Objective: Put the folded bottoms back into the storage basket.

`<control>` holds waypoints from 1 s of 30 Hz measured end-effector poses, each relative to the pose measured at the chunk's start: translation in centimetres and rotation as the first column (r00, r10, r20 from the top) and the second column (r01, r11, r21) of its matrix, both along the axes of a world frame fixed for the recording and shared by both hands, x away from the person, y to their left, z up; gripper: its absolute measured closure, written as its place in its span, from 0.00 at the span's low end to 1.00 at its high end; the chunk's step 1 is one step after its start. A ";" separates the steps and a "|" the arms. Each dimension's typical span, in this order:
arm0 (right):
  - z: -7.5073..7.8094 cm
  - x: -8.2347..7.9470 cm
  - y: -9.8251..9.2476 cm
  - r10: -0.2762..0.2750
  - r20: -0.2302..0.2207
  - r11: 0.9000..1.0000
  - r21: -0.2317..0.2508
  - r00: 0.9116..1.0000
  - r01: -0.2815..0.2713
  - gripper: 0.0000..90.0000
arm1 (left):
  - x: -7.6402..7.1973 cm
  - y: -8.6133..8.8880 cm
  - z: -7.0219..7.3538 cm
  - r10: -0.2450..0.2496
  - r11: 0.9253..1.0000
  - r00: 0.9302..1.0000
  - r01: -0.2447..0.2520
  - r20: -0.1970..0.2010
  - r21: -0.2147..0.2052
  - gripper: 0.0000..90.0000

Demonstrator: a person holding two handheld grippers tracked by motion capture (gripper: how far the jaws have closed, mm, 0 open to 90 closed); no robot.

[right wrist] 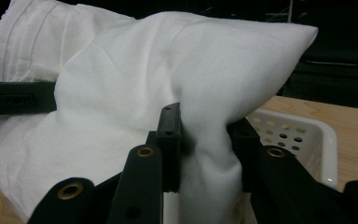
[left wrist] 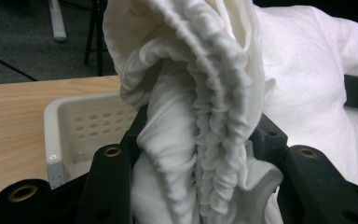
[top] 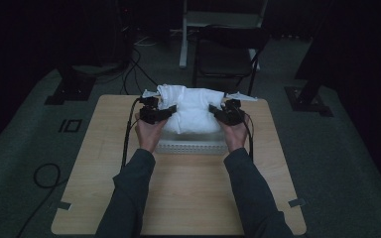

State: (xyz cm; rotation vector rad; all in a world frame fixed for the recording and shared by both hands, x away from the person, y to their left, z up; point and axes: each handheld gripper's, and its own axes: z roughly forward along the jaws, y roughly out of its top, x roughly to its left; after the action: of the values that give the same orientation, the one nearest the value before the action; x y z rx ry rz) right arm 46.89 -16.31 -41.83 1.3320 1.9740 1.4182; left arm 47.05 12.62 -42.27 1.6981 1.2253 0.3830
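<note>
Above the white basket (top: 191,146), near the far middle of the wooden desk (top: 178,198), a white pillow (top: 193,111) is hanging between the two grippers. The left gripper (top: 164,113) is pinching the pillow's left end, and the right gripper (top: 217,112) is pinching its right end; both sets of jaws are closing tight on cloth, each with a thick fold squeezed between them.

From the left gripper view, the gathered, ruffled edge of the pillow (left wrist: 205,116) is running upright between the black jaws, its seam crinkling in small tight waves, with smoother cloth bulging out to the right. The basket (left wrist: 56,135) is showing at the left below it, a hard plastic tub with rounded corners and rows of small round holes in its wall.

From the right gripper view, a plain corner of the pillow (right wrist: 186,84) is being nipped between the jaws, the soft fabric puckering inward at the grip and puffing out above into a blunt point. The perforated basket (right wrist: 307,135) is sitting just behind on the right, resting on the pale, grained desk.
</note>
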 end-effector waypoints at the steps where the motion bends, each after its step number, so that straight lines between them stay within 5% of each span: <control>1: -0.2 0.1 0.0 0.001 -0.006 1.000 -0.001 1.000 -0.001 0.80 | 0.0 0.0 -0.1 -0.001 1.000 1.000 0.001 -0.001 0.002 0.59; 30: -2.8 1.2 0.2 -0.027 -0.094 0.998 -0.056 0.995 0.021 0.80 | 1.2 -1.1 -2.9 0.016 0.997 0.998 -0.012 -0.059 0.082 0.59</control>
State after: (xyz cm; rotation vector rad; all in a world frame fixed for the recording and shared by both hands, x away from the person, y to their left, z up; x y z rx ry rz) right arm 48.14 -16.09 -44.68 1.4180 2.0349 1.3018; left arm 48.27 11.52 -45.13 1.7828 1.2807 0.3985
